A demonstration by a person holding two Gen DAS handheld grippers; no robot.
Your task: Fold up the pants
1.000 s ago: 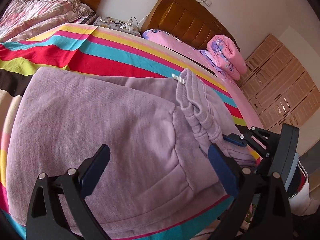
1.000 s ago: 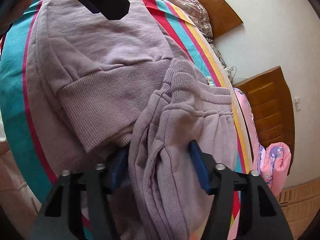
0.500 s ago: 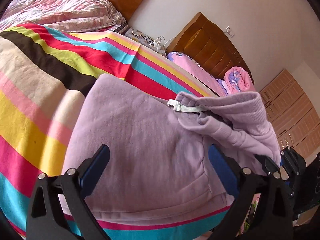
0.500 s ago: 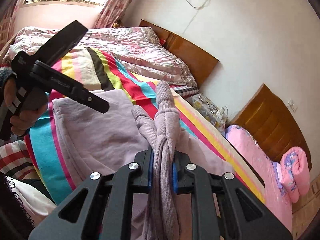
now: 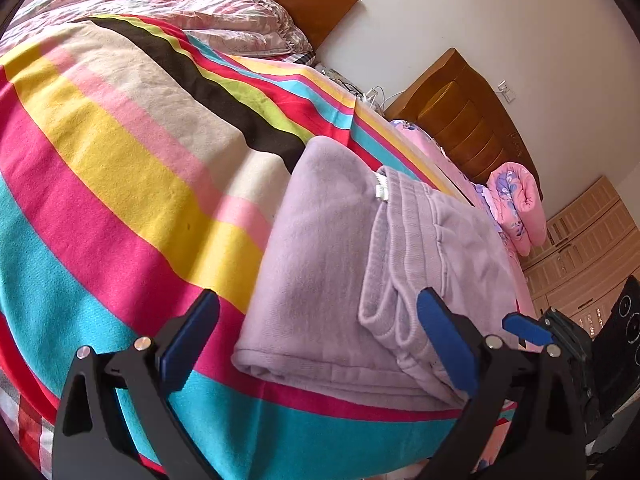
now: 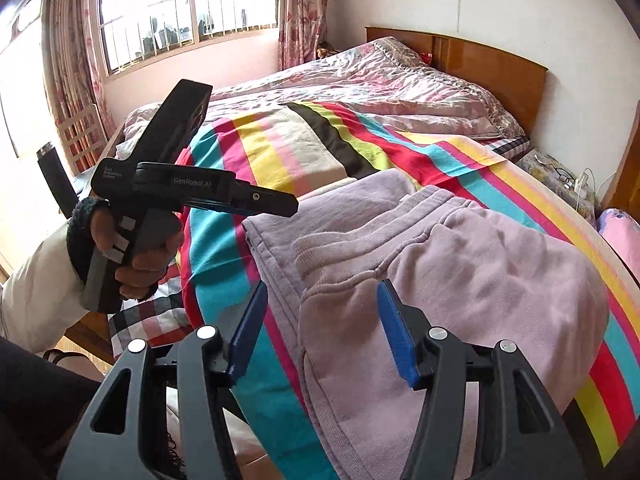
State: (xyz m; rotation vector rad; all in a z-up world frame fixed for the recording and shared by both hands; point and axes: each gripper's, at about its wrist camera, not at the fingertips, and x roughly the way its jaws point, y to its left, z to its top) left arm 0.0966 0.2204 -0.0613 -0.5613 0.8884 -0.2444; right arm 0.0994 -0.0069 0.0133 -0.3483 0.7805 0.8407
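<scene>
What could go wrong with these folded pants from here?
The lilac pants lie close to the near edge of the striped blanket, so a nudge might slide them off. The waistband layer on top sits loose and bunched; with both the left gripper and right gripper open, it may unfold.

Daylight fills the room, coming from the barred window [image 6: 188, 12] at the far side in the right wrist view; its panes are blown out to near white, and the far left edge glares. The wall [image 5: 500, 20] is evenly lit and colours on the striped blanket [image 5: 120, 168] are vivid. Shadows are soft. Both views are sharp, with strong fisheye bending and black corners at the rim.
</scene>
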